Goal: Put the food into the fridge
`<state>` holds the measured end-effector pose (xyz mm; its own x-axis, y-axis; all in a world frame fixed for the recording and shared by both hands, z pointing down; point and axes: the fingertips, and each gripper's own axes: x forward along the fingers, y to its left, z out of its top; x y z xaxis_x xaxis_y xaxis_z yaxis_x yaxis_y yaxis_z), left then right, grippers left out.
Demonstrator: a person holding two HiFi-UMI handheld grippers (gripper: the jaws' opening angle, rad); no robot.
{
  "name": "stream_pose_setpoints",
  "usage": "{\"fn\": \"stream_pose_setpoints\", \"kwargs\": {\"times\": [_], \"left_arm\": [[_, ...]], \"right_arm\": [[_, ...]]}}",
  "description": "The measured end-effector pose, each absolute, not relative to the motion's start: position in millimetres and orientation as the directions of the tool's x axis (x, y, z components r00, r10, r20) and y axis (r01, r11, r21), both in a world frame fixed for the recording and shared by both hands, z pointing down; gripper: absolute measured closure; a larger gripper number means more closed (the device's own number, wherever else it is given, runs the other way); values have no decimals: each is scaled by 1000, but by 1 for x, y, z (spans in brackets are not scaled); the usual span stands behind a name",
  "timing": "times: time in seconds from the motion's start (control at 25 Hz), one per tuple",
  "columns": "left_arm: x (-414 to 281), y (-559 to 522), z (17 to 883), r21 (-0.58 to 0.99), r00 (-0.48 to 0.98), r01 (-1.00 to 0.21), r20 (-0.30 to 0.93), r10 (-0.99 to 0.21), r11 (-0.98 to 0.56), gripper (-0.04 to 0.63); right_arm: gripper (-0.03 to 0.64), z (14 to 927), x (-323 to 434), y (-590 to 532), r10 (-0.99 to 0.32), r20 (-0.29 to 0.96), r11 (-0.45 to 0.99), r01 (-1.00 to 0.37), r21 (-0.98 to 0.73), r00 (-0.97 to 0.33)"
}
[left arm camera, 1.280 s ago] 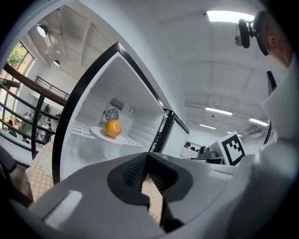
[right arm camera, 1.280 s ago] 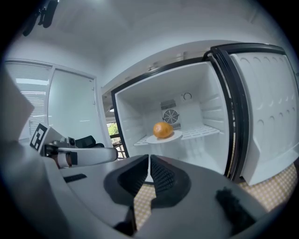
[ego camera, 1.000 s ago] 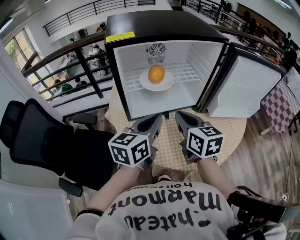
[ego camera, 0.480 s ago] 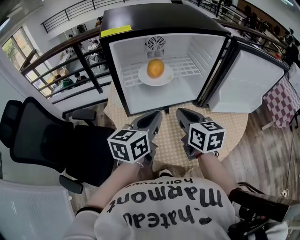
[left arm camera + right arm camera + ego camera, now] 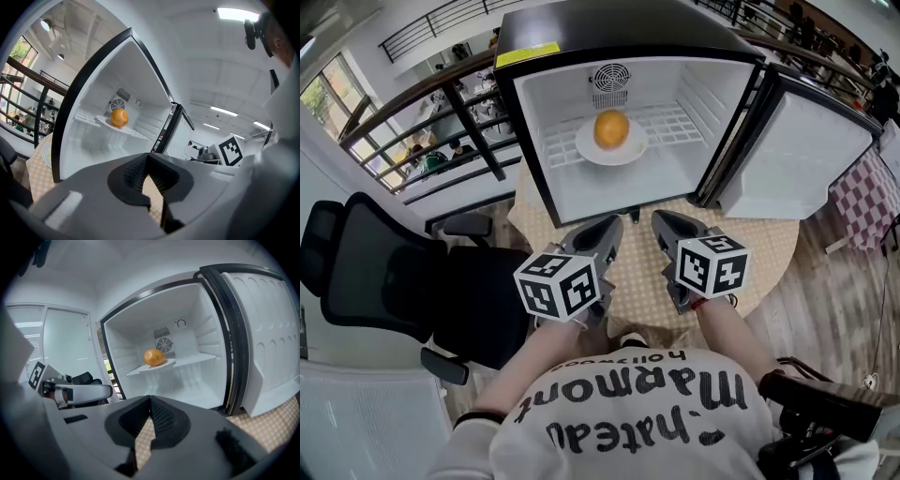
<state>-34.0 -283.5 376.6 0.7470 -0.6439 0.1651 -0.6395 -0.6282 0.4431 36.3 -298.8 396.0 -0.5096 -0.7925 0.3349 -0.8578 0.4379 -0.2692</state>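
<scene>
Nothing has moved: orange (image 5: 612, 128) on plate (image 5: 585, 149) in the open fridge (image 5: 581, 199); left tool (image 5: 613, 227) and right tool (image 5: 662, 223) closed, empty.

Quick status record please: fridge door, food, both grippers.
fridge door: open, swung to the right
food: orange on white plate, on wire shelf inside fridge
left gripper: shut, empty, over table in front of fridge
right gripper: shut, empty, beside the left one

Right gripper (image 5: 149, 400): jaws together, nothing between them. Beyond, fridge (image 5: 208, 341) open, door (image 5: 269, 333) at right. Orange (image 5: 153, 357) on plate (image 5: 166, 363), on shelf (image 5: 199, 358). Left gripper (image 5: 79, 392) at left.
</scene>
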Motion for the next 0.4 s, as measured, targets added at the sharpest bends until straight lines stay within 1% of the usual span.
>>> {"fn": "stream_pose_setpoints", "kwargs": {"times": [0.4], "left_arm": [[-42, -286, 383, 449, 735, -652, 174, -655, -611, 592]], "right_arm": [[601, 405, 29, -305, -776, 348, 449, -848, -281, -526]]}}
